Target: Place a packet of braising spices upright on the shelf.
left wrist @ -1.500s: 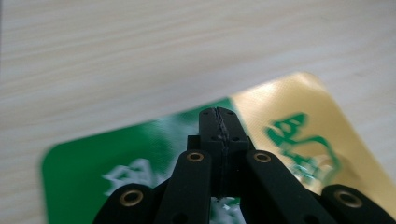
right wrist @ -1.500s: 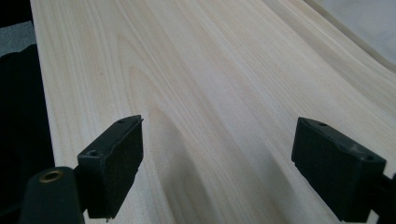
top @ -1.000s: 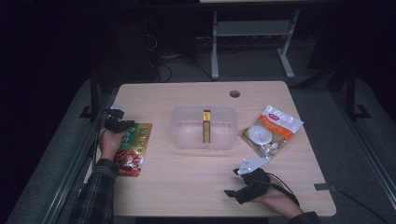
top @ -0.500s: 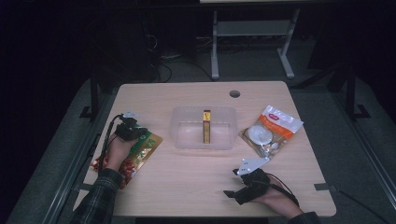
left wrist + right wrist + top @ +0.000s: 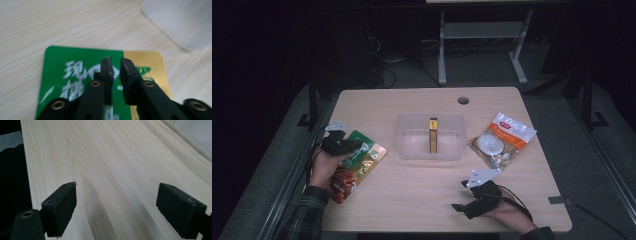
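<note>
At 9 o'clock on the worktop [image 5: 422,200], left tongs [image 5: 115,60] have just been parting narrowly above the green pouch [image 5: 357,162], gripping nothing; right tongs [image 5: 116,207] rest wide, empty.

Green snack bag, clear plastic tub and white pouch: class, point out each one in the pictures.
Green snack bag [image 5: 364,159]: high view, on its green upper half.
Clear plastic tub [image 5: 412,150]: high view, on its front-left wall.
White pouch [image 5: 507,135]: high view, on its middle.

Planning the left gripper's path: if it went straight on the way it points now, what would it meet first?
Probably the green snack bag just under the left gripper; beyond it bare table, then the clear container. Depth is uncertain.
</note>
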`<action>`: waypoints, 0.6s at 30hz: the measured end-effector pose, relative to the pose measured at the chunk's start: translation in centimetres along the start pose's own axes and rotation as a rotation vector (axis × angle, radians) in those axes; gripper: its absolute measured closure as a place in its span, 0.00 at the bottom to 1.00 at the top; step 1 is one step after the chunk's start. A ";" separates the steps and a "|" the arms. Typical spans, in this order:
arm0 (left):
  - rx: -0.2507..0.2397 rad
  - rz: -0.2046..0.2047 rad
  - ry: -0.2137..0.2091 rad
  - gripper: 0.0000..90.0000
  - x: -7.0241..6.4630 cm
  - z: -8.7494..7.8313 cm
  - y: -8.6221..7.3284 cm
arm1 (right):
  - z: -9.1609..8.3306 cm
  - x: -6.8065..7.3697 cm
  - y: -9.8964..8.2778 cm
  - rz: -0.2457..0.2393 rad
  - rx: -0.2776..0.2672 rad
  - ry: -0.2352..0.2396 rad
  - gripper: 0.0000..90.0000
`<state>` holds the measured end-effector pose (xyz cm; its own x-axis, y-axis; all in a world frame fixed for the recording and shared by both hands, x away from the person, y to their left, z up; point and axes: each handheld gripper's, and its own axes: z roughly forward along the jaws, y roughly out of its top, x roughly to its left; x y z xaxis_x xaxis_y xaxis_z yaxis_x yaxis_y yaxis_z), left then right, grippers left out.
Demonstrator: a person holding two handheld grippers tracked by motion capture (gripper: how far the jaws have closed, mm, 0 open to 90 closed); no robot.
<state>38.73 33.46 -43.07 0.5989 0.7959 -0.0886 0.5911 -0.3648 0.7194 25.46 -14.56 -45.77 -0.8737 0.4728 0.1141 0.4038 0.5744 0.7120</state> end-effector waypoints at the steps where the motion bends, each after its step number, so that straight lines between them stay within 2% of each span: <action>1: 0.000 0.001 0.011 0.82 -0.1 -0.4 -0.3 | 0.0 0.1 0.0 0.006 0.001 0.002 0.18; 2: -0.001 0.008 0.020 0.74 -0.1 -0.9 -0.6 | -0.1 0.1 0.0 0.003 -0.008 0.022 0.15; 3: 0.001 0.010 0.023 0.74 -0.1 -1.5 -1.0 | -0.1 0.1 0.0 0.003 -0.008 0.022 0.15; 4: 0.004 0.008 0.034 0.66 -0.1 -2.4 -1.7 | -0.1 0.1 0.1 -0.009 -0.008 0.032 0.15; 5: 0.004 0.008 0.034 0.63 -0.1 -2.4 -1.7 | -0.1 0.1 0.1 -0.009 -0.008 0.032 0.15; 8: 0.006 -0.013 0.035 0.48 0.0 -3.7 -3.0 | -0.1 0.2 0.3 -0.015 0.006 0.040 0.13; 9: 0.010 -0.009 0.048 0.48 0.1 -4.1 -3.4 | -0.1 0.2 0.3 -0.015 0.006 0.040 0.13; 10: -0.001 -0.005 0.074 0.40 0.4 -4.7 -4.2 | -0.1 0.2 0.2 -0.020 0.001 0.039 0.13; 14: -0.002 0.001 0.084 0.28 1.0 -5.1 -5.2 | -0.1 0.0 0.2 -0.013 0.007 0.030 0.14; 15: -0.004 0.000 0.089 0.28 1.2 -5.1 -5.4 | -0.1 0.0 0.2 -0.013 0.007 0.030 0.14; 18: 0.018 0.003 0.073 0.17 2.0 -4.5 -6.1 | -0.1 -0.2 0.2 -0.004 0.001 0.026 0.15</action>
<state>33.89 39.43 -44.55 0.5602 0.8276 -0.0360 0.5997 -0.3751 0.7069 25.72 -14.64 -45.56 -0.8824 0.4524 0.1292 0.4000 0.5769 0.7122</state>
